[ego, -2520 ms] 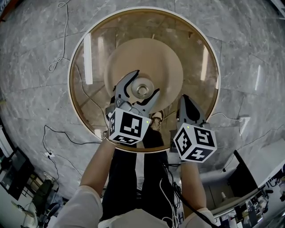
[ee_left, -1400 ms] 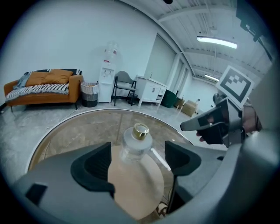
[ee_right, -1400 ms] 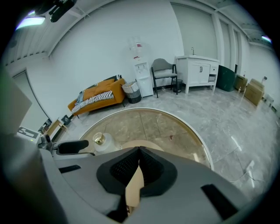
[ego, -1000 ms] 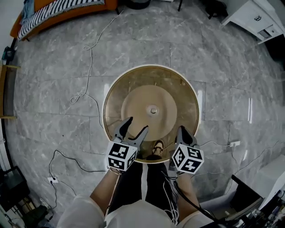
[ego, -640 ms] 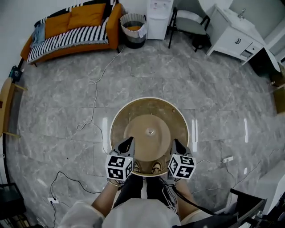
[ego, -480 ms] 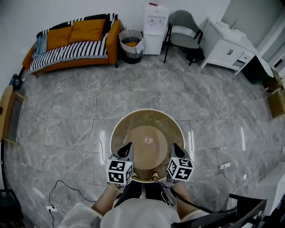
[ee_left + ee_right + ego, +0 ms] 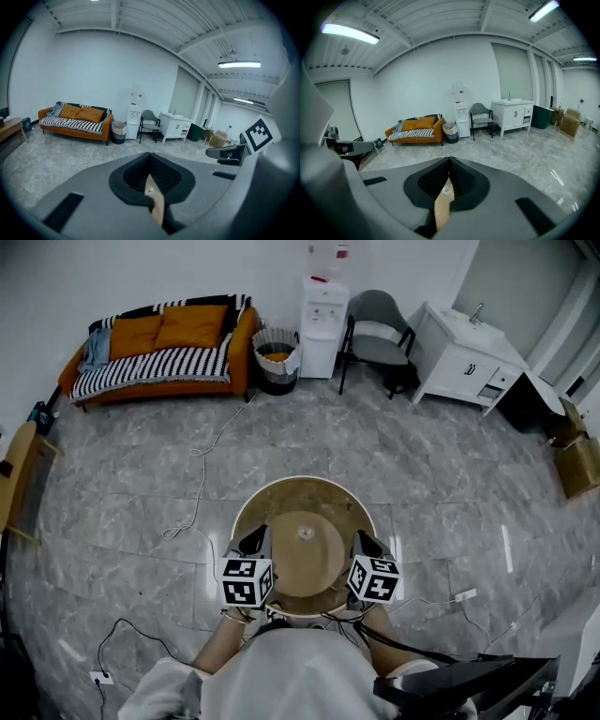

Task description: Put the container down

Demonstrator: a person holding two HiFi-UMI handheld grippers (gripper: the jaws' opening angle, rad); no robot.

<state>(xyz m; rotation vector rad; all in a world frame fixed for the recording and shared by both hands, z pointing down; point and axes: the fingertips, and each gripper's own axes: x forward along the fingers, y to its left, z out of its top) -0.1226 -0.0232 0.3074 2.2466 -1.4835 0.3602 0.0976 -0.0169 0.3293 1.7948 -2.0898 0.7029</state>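
Grey marble-tile floor (image 7: 375,456), glossy, with a pale cable (image 7: 199,479) trailing across it; a round glass-topped surface (image 7: 272,507) stands near; along the far white wall (image 7: 141,277), left to right: an orange sofa (image 7: 164,348) with a striped throw, a bin (image 7: 275,357), a water dispenser (image 7: 322,320), a grey chair (image 7: 375,338), a white sink cabinet (image 7: 464,357); cardboard boxes (image 7: 579,465) at the right edge; strip lights (image 7: 349,33) on a beamed white ceiling (image 7: 440,18).

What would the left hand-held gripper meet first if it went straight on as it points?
Probably the grey marble floor. The left hand-held gripper, shut, tilts down over the round glass-topped table, and only floor shows past its tips; depth is unclear.
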